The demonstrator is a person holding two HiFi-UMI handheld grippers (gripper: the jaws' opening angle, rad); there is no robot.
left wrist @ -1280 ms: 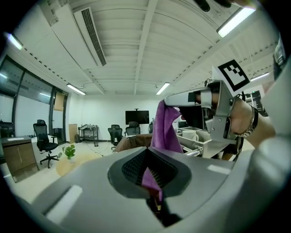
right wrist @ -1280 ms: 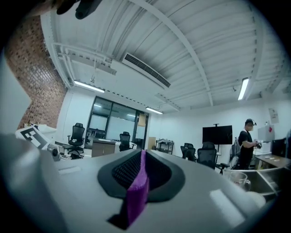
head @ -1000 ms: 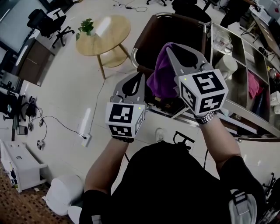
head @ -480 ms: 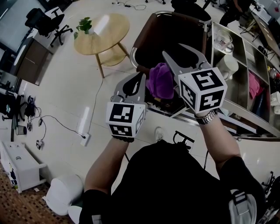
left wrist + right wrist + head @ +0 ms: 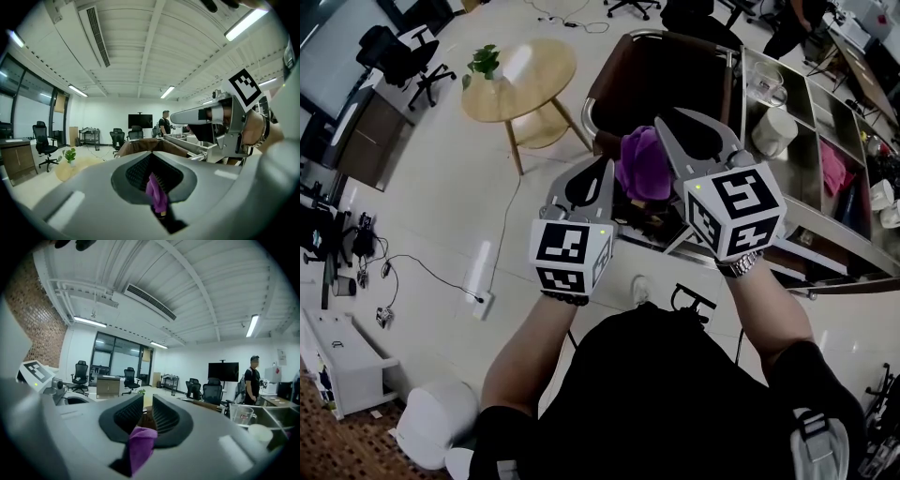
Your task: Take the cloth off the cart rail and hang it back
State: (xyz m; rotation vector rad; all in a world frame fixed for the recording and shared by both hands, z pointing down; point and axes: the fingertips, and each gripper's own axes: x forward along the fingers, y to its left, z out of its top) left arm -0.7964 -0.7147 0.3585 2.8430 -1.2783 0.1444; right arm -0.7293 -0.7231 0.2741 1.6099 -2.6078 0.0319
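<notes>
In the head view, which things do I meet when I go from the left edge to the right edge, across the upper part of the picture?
Black office chair → round light wooden table → purple cloth → white round container → pink fabric item.

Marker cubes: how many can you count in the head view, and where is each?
2. One cube sits left of centre, below-left of the cloth; the other sits right of the cloth, just above the watch. None seems hidden.
</notes>
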